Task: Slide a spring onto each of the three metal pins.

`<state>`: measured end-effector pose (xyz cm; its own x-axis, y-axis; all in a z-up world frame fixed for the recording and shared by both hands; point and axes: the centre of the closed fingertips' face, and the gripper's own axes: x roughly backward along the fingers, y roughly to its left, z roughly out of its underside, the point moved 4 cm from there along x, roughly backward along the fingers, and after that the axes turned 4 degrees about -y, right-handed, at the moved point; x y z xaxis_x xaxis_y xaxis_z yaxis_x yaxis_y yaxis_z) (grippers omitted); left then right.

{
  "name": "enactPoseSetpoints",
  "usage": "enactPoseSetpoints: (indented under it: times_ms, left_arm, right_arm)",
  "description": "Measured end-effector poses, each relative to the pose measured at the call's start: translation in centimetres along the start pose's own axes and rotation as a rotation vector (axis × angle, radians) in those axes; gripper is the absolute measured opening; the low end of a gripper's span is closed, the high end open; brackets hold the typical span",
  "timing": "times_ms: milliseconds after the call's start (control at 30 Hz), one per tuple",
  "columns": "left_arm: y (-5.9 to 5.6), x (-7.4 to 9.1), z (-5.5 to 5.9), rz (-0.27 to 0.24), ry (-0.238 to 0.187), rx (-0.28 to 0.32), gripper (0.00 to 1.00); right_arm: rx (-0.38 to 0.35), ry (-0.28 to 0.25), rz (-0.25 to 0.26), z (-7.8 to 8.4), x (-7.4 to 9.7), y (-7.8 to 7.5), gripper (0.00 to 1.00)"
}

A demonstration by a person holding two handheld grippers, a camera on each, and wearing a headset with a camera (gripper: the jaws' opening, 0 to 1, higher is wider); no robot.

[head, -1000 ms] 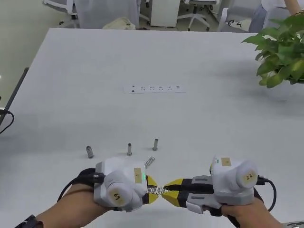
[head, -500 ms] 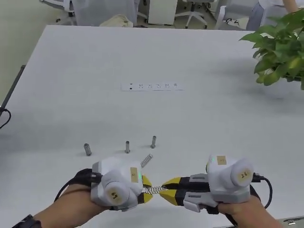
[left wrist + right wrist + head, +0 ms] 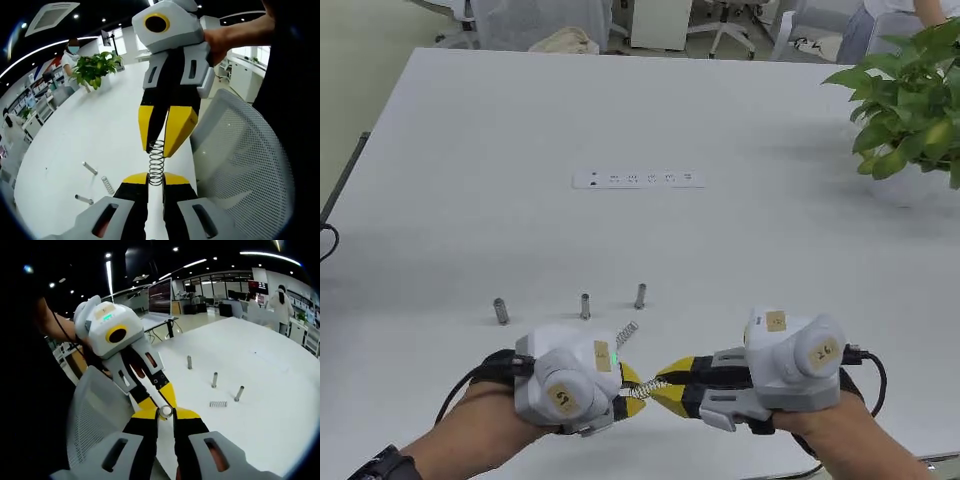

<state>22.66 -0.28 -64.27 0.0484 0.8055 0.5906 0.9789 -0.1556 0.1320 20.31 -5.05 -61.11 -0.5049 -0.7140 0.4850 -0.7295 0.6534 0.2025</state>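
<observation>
Jaws of left gripper (image 3: 628, 388) and right gripper (image 3: 658, 384) clenched on opposite ends of one spring (image 3: 642, 389), tips hidden inside, over table (image 3: 520, 150) near edge; beyond, three upright pins (image 3: 584, 306), loose second spring (image 3: 626, 334) lying near them.

— Can we read anything here?
— We see a round yellow sticker (image 3: 563, 398) on the left gripper (image 3: 626, 385); its mark may be a 5. On the right gripper (image 3: 664, 385), a round label (image 3: 823, 351) bears two digits, too small for us to read surely.
</observation>
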Motion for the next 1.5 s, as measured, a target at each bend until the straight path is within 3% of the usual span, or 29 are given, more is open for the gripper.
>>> enactPoseSetpoints:
  times_ms: [367,733,1067,1500]
  left_arm:
    - [-0.4,-1.2,-0.3,0.006,-0.033,0.040,0.02]
    - [-0.4,-0.9,-0.1,0.002,-0.041,0.064,0.02]
    - [-0.5,-0.9,0.0,0.006,-0.033,0.051,0.02]
    - [-1.9,-1.7,-0.2,0.051,-0.017,0.016,0.02]
  right_arm:
    - [0.095,0.078,-0.015,-0.4,-0.7,0.4,0.09]
    - [0.183,0.170,-0.032,0.1,-0.2,0.4,0.12]
    - [0.300,0.277,-0.056,0.7,-0.4,0.3,0.18]
    - [0.363,0.342,-0.098,1.4,-0.7,0.9,0.18]
